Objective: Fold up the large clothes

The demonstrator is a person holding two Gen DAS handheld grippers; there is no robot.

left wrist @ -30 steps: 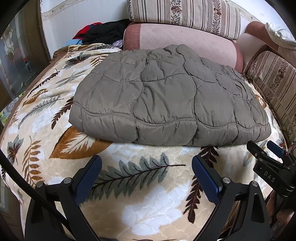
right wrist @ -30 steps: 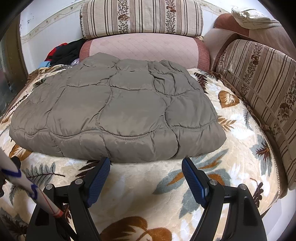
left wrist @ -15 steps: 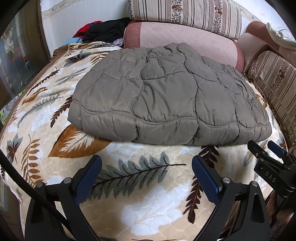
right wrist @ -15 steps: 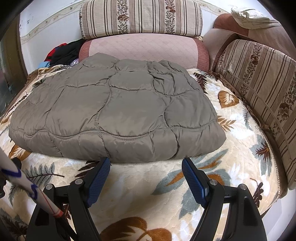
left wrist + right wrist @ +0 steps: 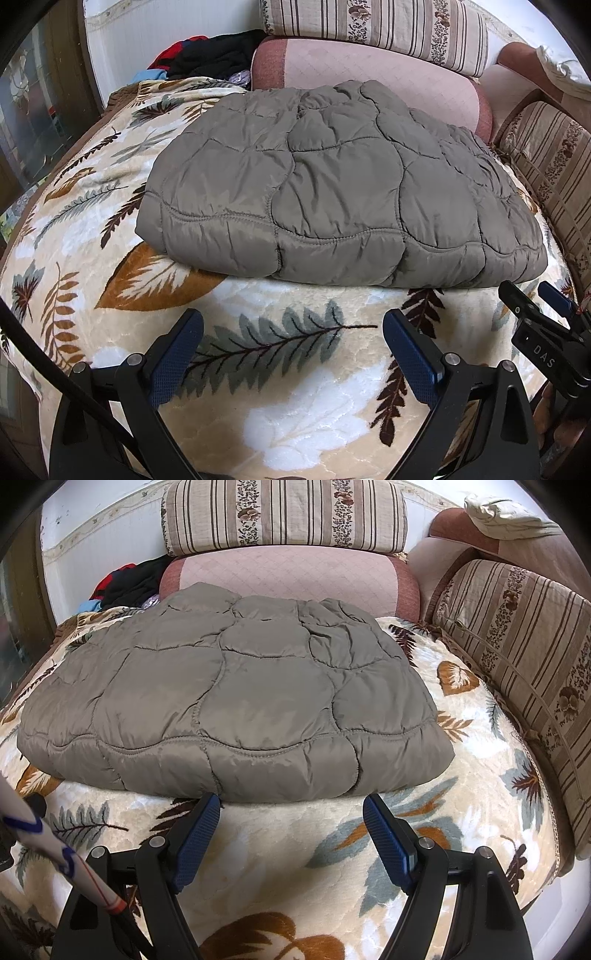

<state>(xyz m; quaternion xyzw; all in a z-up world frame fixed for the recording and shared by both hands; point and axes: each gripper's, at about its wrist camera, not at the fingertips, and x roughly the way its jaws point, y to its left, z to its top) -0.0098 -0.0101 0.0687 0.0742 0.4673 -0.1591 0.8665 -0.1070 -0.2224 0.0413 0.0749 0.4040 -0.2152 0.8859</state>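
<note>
Left gripper (image 5: pixel 291 325), jaws wide apart and empty, and right gripper (image 5: pixel 291 808), likewise spread and empty, face the folded grey quilted jacket (image 5: pixel 236 709), lying flat on the leaf-patterned blanket (image 5: pixel 277 369), long axis running left-right.

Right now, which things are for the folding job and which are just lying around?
For the job:
- grey-green quilted puffy jacket, folded on the leaf-patterned blanket
- left gripper and right gripper, jaws open

Just lying about:
- pile of black and red clothes
- striped floral cushion
- pink bolster
</note>
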